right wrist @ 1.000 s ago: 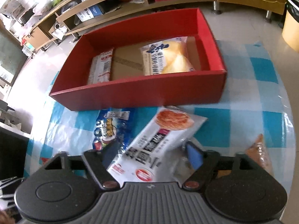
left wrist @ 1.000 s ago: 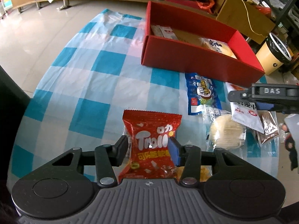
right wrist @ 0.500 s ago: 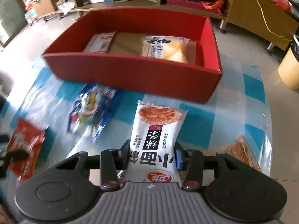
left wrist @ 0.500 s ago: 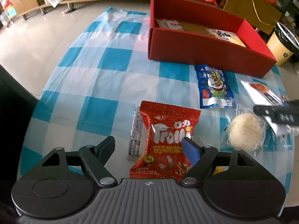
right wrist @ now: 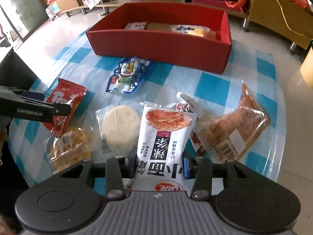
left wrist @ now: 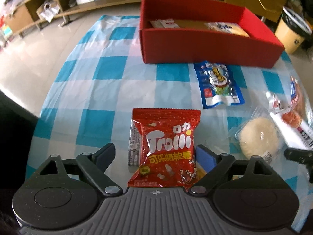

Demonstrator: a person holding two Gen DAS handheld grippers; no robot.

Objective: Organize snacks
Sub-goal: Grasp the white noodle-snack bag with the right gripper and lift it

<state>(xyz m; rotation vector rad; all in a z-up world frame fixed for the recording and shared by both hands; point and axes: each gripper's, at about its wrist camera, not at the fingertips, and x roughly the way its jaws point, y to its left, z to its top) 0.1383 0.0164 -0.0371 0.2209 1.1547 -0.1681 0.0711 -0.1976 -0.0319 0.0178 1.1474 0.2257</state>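
My right gripper (right wrist: 159, 161) is clamped on the white noodle snack bag (right wrist: 163, 137), near the counter's front edge. My left gripper (left wrist: 154, 154) gapes wide around the red Trolli bag (left wrist: 166, 146), the red box (left wrist: 205, 45) far behind.

I can't see the lower end of the red Trolli packet (left wrist: 166, 148); my left gripper's body covers it. The silver wrapper (left wrist: 134, 148) beneath it mostly hides, its print too small to read.
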